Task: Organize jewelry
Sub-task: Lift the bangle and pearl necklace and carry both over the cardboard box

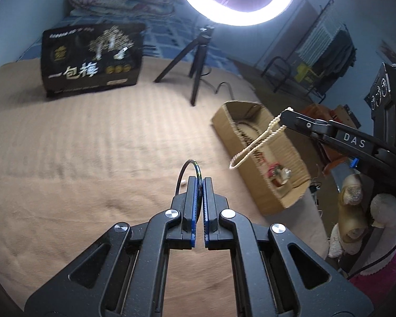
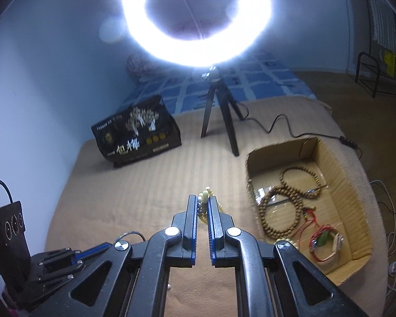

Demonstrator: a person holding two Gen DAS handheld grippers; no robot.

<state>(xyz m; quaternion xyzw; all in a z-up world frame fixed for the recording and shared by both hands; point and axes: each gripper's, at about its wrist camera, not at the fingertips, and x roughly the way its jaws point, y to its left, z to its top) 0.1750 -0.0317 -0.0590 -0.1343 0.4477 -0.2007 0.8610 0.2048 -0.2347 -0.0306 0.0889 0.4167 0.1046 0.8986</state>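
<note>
The left tool [image 1: 200, 182] is pressed together on a thin dark bangle [image 1: 187, 169], which stands edge-on between the blue pads with its arc rising past the fingertips. A bangle like this looks rigid and light, so the pinch on its rim should hold it well enough, but a hard, smooth hoop can pivot or slide between flat pads if swung; gripping squarely across the band, as here, seems the safest place.

The right tool [image 2: 203, 200] is clamped on a pale bead necklace [image 2: 207, 194]; from the left wrist view its strand [image 1: 253, 145] hangs as a long loop below the fingertips, above the near wall of the cardboard box [image 1: 277, 200]. This piece is limp and will sway and drape. The beads are round and likely slippery, so a pinch that traps a bead or two between the pads is better than one on the bare cord, and jerks could strain the string.

Both pieces are held clear of the tan blanket on the bed [image 2: 145, 185]. The box sits to the right, already holding brown wooden prayer beads [image 2: 285, 206] and a red-corded bracelet [image 2: 324, 243]. Lowering the necklace in so it coils rather than tangles with those strands will probably need care.
</note>
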